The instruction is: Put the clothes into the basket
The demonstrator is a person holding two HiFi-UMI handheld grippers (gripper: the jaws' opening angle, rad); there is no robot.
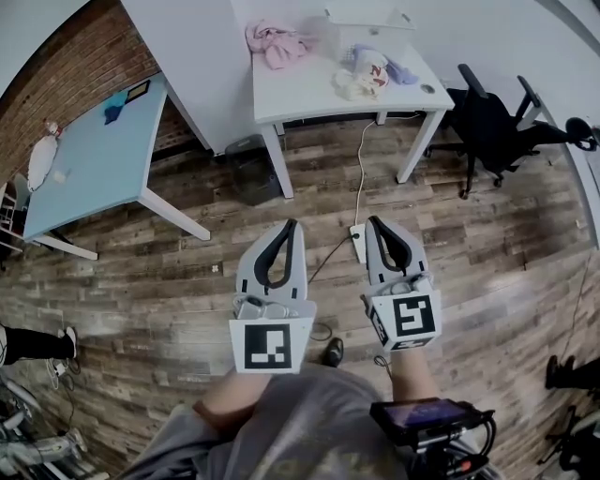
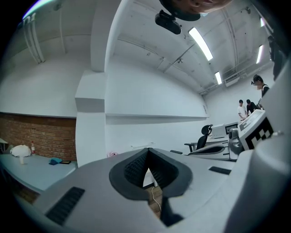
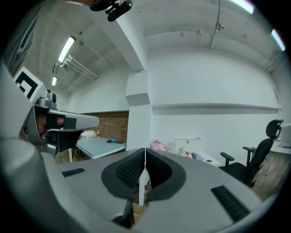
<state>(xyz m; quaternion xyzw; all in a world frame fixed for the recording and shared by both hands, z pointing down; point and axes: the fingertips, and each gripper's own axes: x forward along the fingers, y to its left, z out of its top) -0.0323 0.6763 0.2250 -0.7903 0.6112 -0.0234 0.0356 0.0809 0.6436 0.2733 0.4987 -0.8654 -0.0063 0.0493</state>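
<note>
- Both grippers are clenched and hold nothing. The left gripper [image 1: 292,229] and the right gripper [image 1: 376,225] are side by side over the wooden floor, pointing level toward the white bench [image 1: 309,94].
- The clothes lie on that bench, straight ahead of both grippers and well apart from them.
- A pink garment [image 1: 276,43] is bunched near the bench's far left corner. A white and lavender pile [image 1: 369,73] sits right of centre, closer to the near edge.
- A pale box-like container [image 1: 369,13] stands at the far edge behind the pile. It is probably the basket, though it is too blurred to be sure.
- The left gripper lines up more with the pink garment and the right gripper with the pile, so each is the nearer one for its own side.
- Neither heap shows a clear long axis.
- My judgement is that the next move is to close the distance to the bench and open the jaws.
</note>
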